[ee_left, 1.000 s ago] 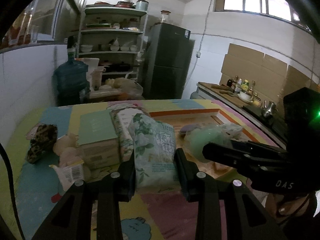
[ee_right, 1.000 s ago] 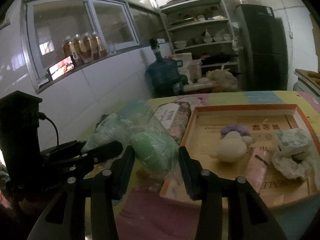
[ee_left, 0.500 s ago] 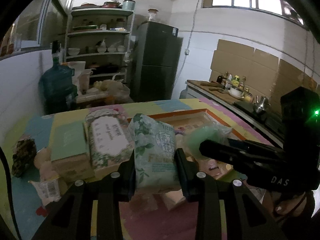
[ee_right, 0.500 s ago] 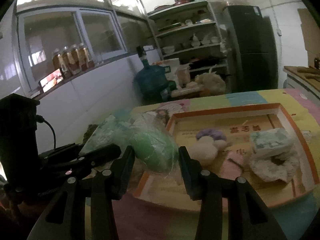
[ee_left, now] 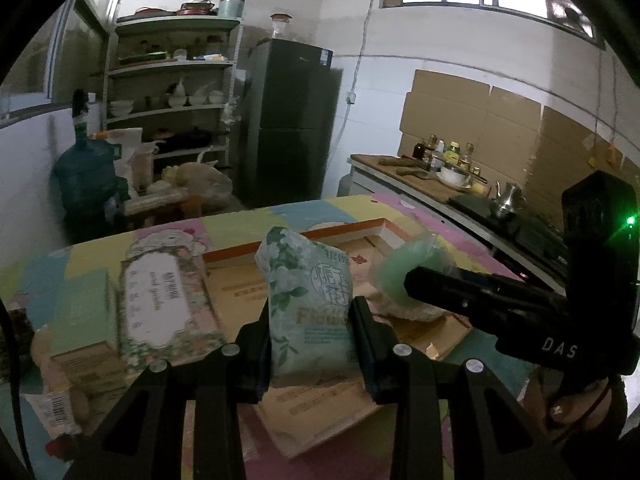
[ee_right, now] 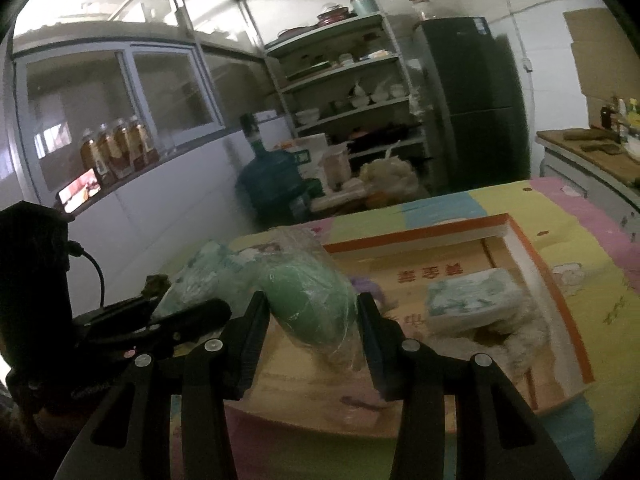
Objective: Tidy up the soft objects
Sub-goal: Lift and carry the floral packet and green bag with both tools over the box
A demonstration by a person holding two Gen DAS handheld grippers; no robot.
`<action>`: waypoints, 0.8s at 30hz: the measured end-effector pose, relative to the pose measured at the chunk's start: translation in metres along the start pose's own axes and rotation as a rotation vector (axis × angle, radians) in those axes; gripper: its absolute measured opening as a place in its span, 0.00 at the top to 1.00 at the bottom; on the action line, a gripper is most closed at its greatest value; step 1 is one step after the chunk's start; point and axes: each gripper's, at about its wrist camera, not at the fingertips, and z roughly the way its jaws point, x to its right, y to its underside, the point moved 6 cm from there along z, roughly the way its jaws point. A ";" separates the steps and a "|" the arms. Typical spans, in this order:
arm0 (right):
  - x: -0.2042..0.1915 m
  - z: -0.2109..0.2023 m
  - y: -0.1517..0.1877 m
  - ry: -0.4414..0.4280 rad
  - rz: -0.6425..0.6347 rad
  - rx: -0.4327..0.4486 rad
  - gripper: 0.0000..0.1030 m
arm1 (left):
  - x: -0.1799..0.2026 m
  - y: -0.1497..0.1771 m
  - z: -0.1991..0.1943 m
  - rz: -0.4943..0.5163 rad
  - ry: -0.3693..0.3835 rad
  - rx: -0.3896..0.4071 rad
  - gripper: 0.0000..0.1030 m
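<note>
The table (ee_left: 248, 224), covered by a patchwork mat in yellow, pink and blue, fills the lower half of both views. On it lies the tray (ee_right: 532, 256), a shallow cardboard box with an orange-and-white rim. Left of the tray, on the mat, a wipes pack (ee_left: 160, 300) with a floral border lies flat, touching a green-topped box (ee_left: 80, 316) on its left.

Inside the tray, toward its right side, a tissue pack (ee_right: 468, 296) rests on a pale fluffy item (ee_right: 528, 332); a purple item (ee_right: 366, 284) shows just behind my right tongs, mostly hidden.

My left gripper (ee_left: 310, 334) is partly closed and clamps a floral tissue pack (ee_left: 308, 300) upright between its two pads; both pads press into the pack's lower sides. The pack hangs above the near left part of the tray.

My right gripper (ee_right: 312, 320) is about half closed and grips a green roll (ee_right: 308, 300) wrapped in clear plastic film; the film bulges between the pads. The roll hangs above the tray's near left corner, just right of the floral pack, and the two loads sit close beside each other. I cannot tell whether they touch.
</note>
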 end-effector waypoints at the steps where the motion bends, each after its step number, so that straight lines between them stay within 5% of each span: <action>1: 0.003 -0.002 0.000 0.004 0.003 0.002 0.55 | 0.003 0.000 0.003 0.002 0.006 -0.004 0.65; 24: 0.098 -0.035 0.012 0.134 0.110 0.025 0.55 | 0.060 -0.006 0.071 0.043 0.100 -0.080 0.65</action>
